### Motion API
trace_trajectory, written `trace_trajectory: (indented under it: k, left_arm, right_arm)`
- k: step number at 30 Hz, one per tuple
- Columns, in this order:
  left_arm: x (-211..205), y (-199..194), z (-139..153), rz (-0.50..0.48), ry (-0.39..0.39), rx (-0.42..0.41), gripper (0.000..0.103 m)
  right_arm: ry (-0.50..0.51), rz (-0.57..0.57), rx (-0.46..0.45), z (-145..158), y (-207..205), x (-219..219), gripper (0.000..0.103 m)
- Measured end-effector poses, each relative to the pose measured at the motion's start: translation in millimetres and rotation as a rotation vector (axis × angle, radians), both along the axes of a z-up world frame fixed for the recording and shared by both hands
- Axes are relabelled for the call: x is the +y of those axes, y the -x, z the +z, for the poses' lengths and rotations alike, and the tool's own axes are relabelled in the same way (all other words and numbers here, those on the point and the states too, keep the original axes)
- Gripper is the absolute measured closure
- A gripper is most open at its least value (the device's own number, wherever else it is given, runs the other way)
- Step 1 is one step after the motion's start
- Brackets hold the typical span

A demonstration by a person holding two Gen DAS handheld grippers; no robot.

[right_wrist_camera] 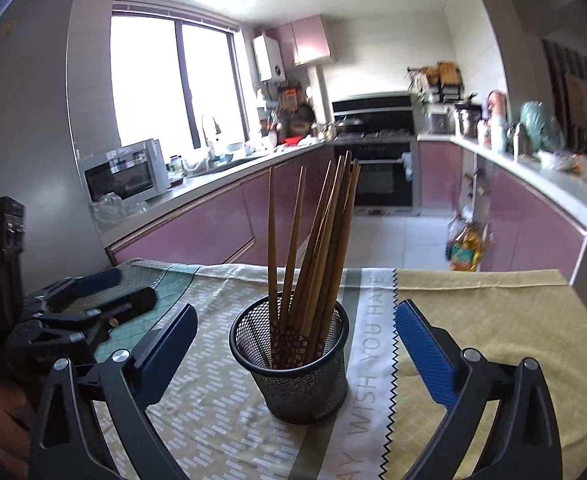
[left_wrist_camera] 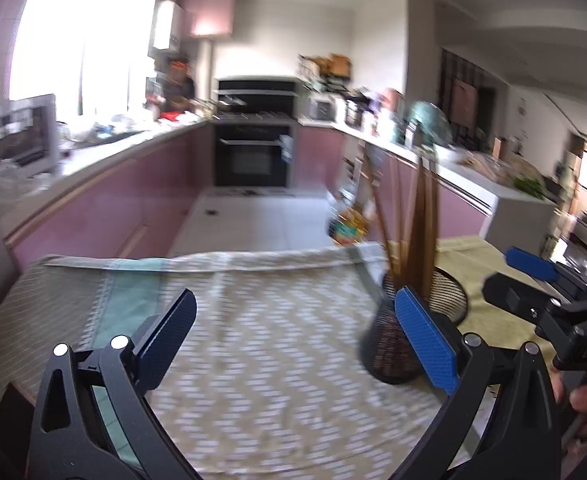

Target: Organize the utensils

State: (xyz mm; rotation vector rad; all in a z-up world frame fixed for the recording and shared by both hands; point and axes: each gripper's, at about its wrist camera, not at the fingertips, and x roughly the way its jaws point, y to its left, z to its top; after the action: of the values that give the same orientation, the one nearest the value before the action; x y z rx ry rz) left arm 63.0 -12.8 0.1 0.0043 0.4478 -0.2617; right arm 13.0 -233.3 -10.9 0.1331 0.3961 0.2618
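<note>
While both of my jaws stand wide apart with nothing between them, the chopsticks (right_wrist_camera: pixel 313 248) are all gathered upright in the black mesh cup (right_wrist_camera: pixel 293 364), fanned slightly and leaning toward the right. The cup stands on the patterned cloth (right_wrist_camera: pixel 221 412) that covers the table (right_wrist_camera: pixel 493 320), directly ahead of my right gripper (right_wrist_camera: pixel 295 344), framed by its open jaws but untouched. My left gripper (left_wrist_camera: pixel 293 340) points at bare cloth, with the cup just beside its right finger. I see no loose chopstick or other utensil lying on the cloth in either view. Judging by that, the sorting looks finished or nearly so; anything left would lie outside these two views, which I cannot check.
</note>
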Motion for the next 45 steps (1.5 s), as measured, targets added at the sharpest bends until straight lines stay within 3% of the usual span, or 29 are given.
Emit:
trace_trajectory:
  k: [5, 11, 27, 45]
  left_arm:
    - [23.2, 20.3, -1.8, 0.128, -0.004, -0.065, 0.005]
    - [37.2, 43.7, -4.4, 0.204, -0.038, -0.118, 0.005]
    - [51.0, 80.8, 3.1, 0.238, -0.003, -0.174, 0.005]
    - [47.5, 98.5, 6.1, 0.226, -0.017, -0.200, 0.005]
  right_arm:
    - [0.008, -0.034, -0.052, -6.7, 15.3, 12.1, 0.007]
    - [0.031, -0.069, -0.119, -9.1, 38.6, 26.5, 0.007]
    - [0.078, -0.140, -0.177, -6.6, 67.5, 43.8, 0.007]
    - [0.067, -0.130, -0.180, -4.4, 76.5, 47.4, 0.007]
